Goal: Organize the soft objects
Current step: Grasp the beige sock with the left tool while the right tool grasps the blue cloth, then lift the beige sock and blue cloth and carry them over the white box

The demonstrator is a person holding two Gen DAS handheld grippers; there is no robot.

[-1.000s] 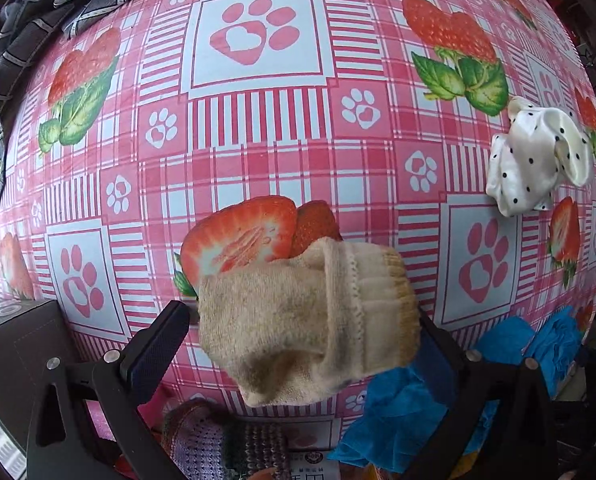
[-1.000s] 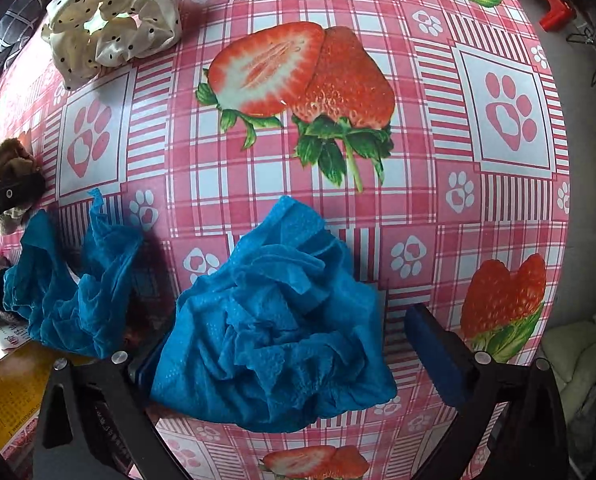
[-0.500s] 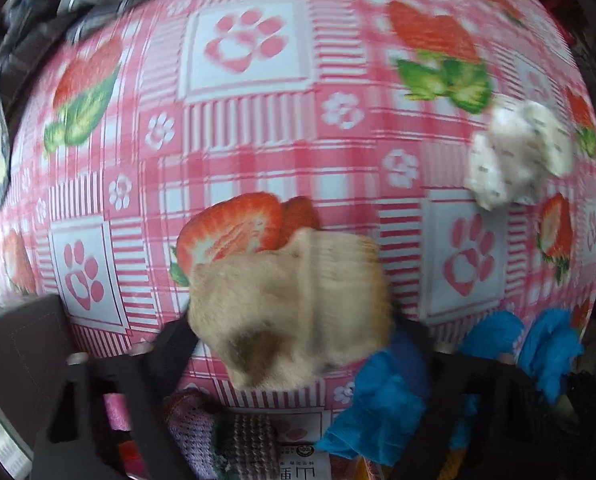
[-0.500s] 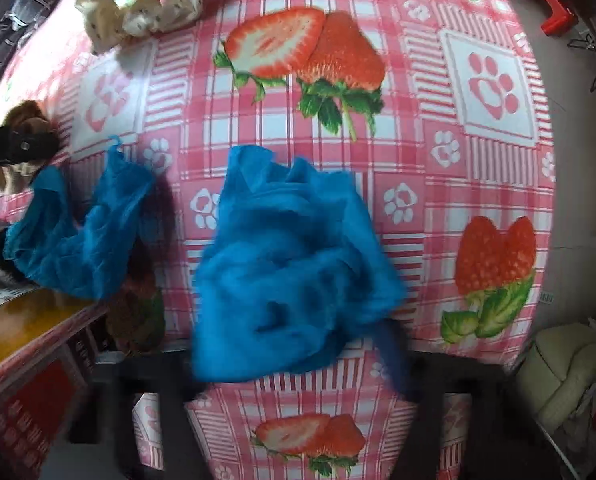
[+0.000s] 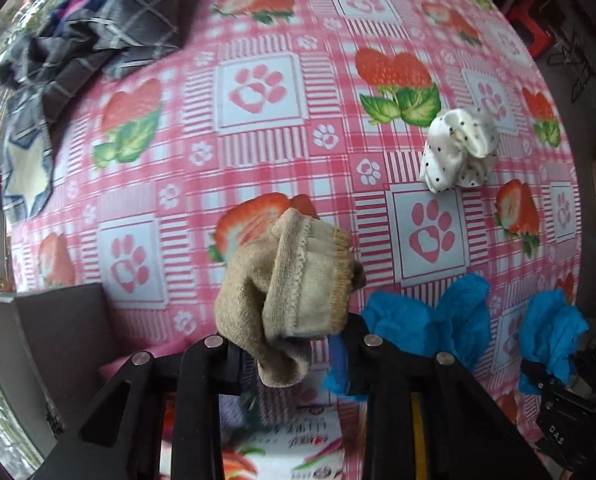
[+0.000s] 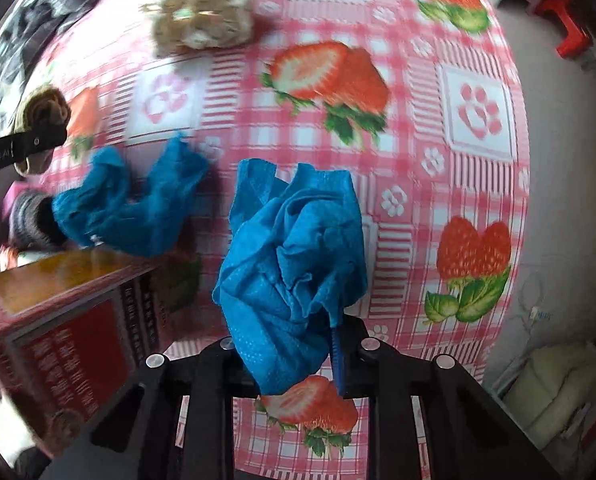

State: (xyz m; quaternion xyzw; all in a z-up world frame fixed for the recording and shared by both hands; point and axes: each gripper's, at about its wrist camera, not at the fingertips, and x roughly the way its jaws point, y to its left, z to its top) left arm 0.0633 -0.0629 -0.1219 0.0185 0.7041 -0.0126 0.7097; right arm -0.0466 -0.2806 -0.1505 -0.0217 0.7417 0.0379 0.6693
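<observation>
My left gripper (image 5: 286,344) is shut on a beige sock (image 5: 294,284) and holds it lifted above the strawberry tablecloth (image 5: 258,152). My right gripper (image 6: 294,344) is shut on a crumpled blue cloth (image 6: 294,256) and holds it above the table; it also shows at the right edge of the left wrist view (image 5: 554,336). A second blue cloth (image 6: 130,208) lies on the table to the left, also in the left wrist view (image 5: 430,320). A white polka-dot scrunchie (image 5: 458,148) lies farther back, blurred in the right wrist view (image 6: 204,20).
A dark plaid garment (image 5: 90,36) lies at the far left corner. A red and yellow box (image 6: 66,312) stands at the near left with a knitted striped item (image 6: 30,220) by it. A dark box (image 5: 54,340) sits at the left. A red stool (image 6: 566,12) stands beyond the table.
Both grippers closed on their items and lifted them off the table, pulling back. The sock and blue cloth now hang bunched between the jaws.
</observation>
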